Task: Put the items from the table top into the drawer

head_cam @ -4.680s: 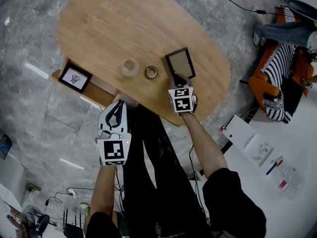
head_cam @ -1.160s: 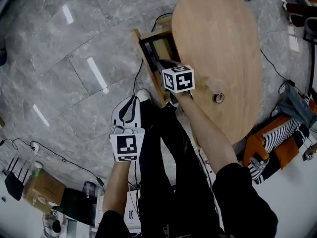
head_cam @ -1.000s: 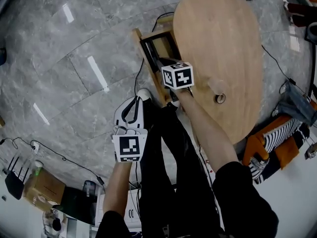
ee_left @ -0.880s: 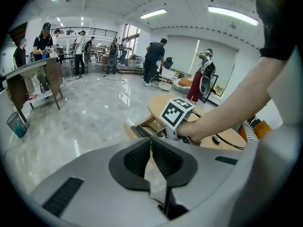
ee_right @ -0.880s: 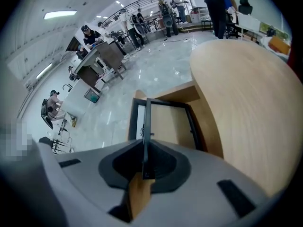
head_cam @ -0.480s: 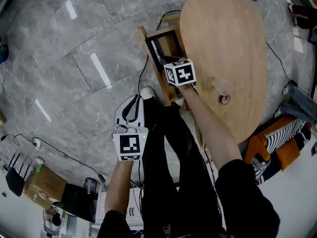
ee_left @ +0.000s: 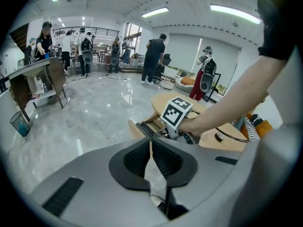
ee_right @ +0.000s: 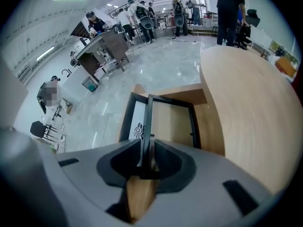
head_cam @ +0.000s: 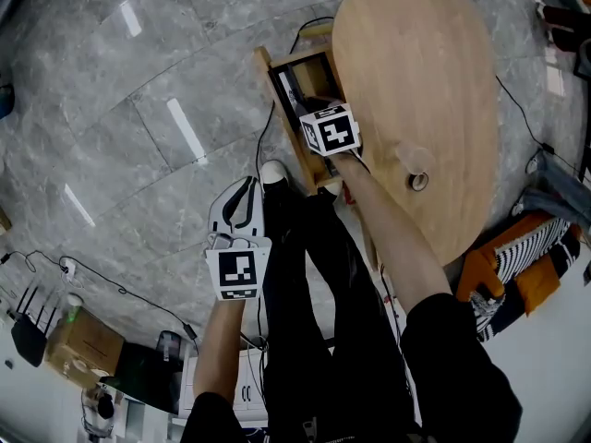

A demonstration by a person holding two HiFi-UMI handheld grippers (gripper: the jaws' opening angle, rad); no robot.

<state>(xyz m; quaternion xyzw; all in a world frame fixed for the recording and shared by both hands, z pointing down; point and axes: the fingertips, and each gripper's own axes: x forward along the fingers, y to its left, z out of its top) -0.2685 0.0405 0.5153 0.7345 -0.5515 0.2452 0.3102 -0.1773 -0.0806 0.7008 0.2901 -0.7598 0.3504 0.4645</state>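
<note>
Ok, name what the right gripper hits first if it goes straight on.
The black frame standing between its jaws, which have just been opening; past it, probably the drawer.

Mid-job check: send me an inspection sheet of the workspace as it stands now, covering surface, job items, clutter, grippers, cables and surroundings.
Surface: oval wooden table, bare apart from two items.
Job's things: clear cup and tape roll on the table; black frame in the open drawer, beside a white-print frame.
Clutter: nothing seen.
Grippers: right gripper jaws have just been opening, with the black frame's edge between them; left gripper shut, empty, over the floor.
Cables: black cable on the floor by the drawer.
Surroundings: grey marble floor; orange chair; people far off.
</note>
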